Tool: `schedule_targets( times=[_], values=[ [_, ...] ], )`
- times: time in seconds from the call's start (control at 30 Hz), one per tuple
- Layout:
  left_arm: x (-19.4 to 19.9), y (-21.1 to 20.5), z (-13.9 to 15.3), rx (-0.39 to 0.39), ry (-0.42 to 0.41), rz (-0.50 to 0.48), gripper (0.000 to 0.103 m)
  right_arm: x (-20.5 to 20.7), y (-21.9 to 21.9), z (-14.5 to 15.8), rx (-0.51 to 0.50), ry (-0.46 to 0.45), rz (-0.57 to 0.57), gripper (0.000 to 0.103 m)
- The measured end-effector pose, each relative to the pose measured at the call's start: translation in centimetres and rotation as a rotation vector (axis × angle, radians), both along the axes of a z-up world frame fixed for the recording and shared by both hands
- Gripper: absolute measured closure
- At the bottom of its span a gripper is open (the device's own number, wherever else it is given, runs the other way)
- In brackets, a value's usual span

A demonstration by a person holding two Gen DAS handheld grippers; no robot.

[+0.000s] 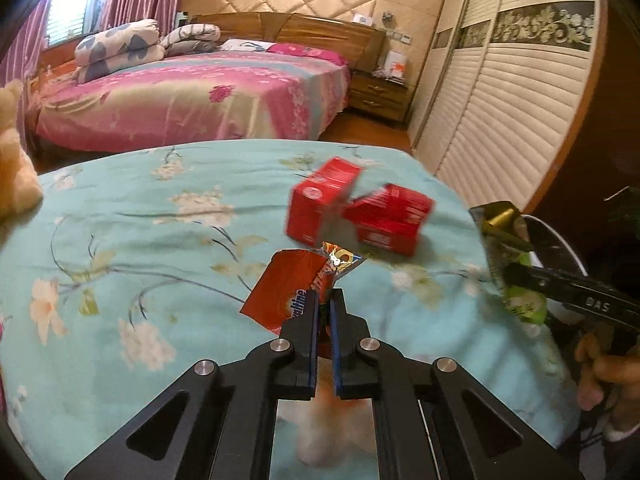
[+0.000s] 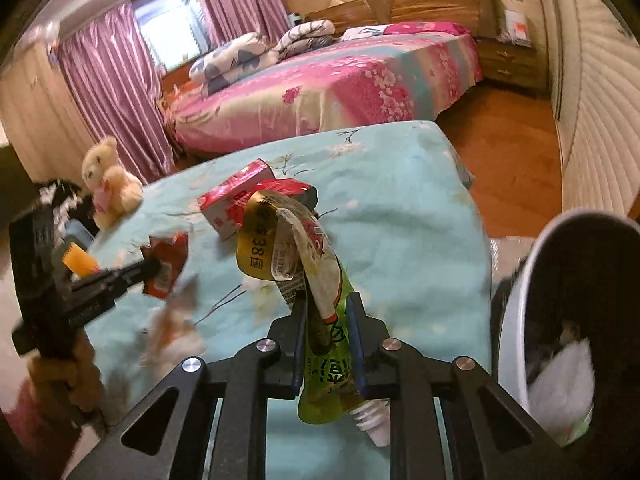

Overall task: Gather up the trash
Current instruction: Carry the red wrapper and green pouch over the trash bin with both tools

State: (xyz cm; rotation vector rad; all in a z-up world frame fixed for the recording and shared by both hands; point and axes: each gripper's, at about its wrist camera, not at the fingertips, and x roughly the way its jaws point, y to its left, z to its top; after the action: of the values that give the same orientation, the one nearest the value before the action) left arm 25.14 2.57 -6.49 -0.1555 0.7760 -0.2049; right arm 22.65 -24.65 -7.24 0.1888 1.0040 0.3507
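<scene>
Wrapper (image 1: 286, 290), red foil with partial "valtine" lettering, pinched at its torn top edge between the closed jaws of the left gripper (image 1: 326, 298); it sticks up and to the left of the fingertips, above the turquoise floral sheet (image 1: 120, 220). Right gripper (image 2: 326, 306) clamped shut on a green drink pouch (image 2: 320, 344): pouch body runs down between the fingers, white spout (image 2: 370, 426) poking out at the near end, crumpled gold and white top curling up past the tips. Left-wrist view shows the same pouch at the right edge, held off the bed edge by the other gripper, a person's hand (image 1: 604, 368) on its handle. Just right of the right gripper, a white bin (image 2: 516, 320) with a dark inside, pale trash already in it. Beyond the left gripper, two red cartons (image 1: 356, 212) lie touching on the sheet, blurred. Blurred white-orange object near the left gripper's base, cannot tell what. Plush bear (image 2: 110, 180) at the far left edge of the sheet. Further back, pink floral bed (image 1: 192, 96) with rolled quilts, wooden headboard, nightstand (image 1: 378, 94), slatted wardrobe doors (image 1: 516, 92) on the right, pink curtains (image 2: 108, 92) by the window.
</scene>
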Motion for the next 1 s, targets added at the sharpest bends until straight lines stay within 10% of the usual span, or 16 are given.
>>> schedule_targets(
  times=[1.0],
  values=[
    [-2.4,-9.1,1.3,-0.055,-0.024,-0.217,0.1,-6.5,-6.1,2.7,0.122,-0.046,-0.178,0.085]
  ],
)
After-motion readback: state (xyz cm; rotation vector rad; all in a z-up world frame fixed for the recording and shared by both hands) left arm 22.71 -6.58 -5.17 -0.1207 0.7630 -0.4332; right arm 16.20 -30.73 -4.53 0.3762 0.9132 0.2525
